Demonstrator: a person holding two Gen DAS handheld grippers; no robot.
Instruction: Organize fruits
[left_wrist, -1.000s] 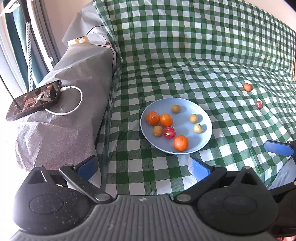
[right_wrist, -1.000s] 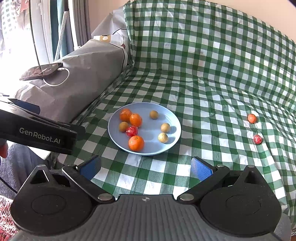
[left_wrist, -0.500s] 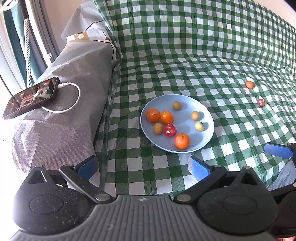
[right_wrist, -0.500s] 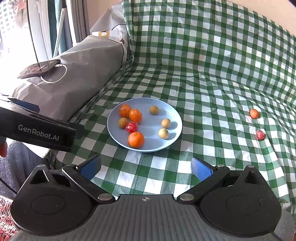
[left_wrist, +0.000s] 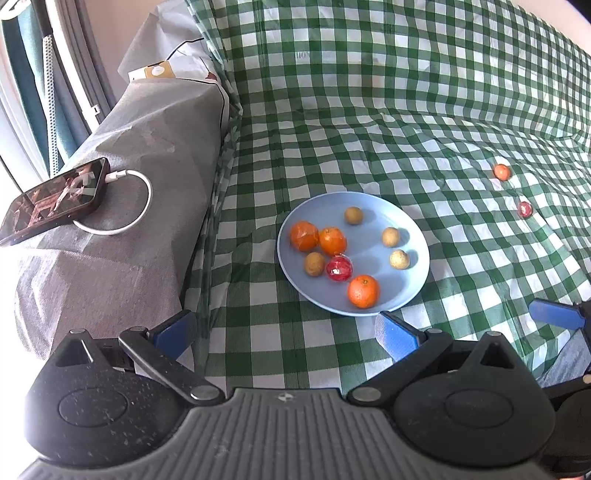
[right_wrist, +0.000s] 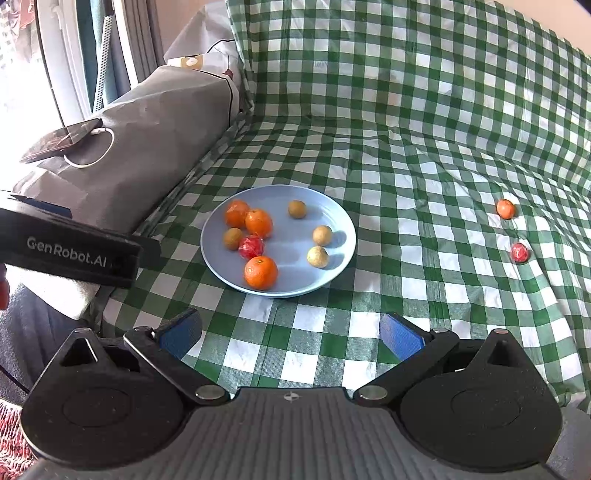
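Surface: green-and-white checked cloth (right_wrist: 424, 155) over a seat and its backrest, sunlit.
Plate: pale blue plate (right_wrist: 334, 218), flat on the cloth, left of centre in the right wrist view; same plate (left_wrist: 415, 236) in the left wrist view.
Plate contents, orange: three oranges. Two touch at the plate's far left (right_wrist: 237, 213) (right_wrist: 258, 223); the third (right_wrist: 260, 272) sits alone near the front rim.
Plate contents, red: one red fruit (right_wrist: 251, 246) with a shiny wrapper-like skin, between the pair and the front orange, just beside both.
Plate contents, tan: four small tan round fruits: one at the back (right_wrist: 297, 209), one at the left (right_wrist: 232, 238), two on the right side (right_wrist: 322, 235) (right_wrist: 317, 256).
Loose fruit: a small orange fruit (right_wrist: 505, 209) and a small red one (right_wrist: 519, 252) lie on the cloth, well apart from the plate, off to the right, near each other.
Left gripper (left_wrist: 284, 330): blue-padded fingers spread wide, nothing between them; held above the near edge of the cloth, short of the plate.
Right gripper (right_wrist: 290, 334): fingers likewise spread wide and empty, above the cloth in front of the plate, touching nothing.
Side object: grey covered armrest (left_wrist: 147, 155) left of the seat; a phone (left_wrist: 55, 199) lies on it with a white cable (left_wrist: 142, 206) plugged in and looped.
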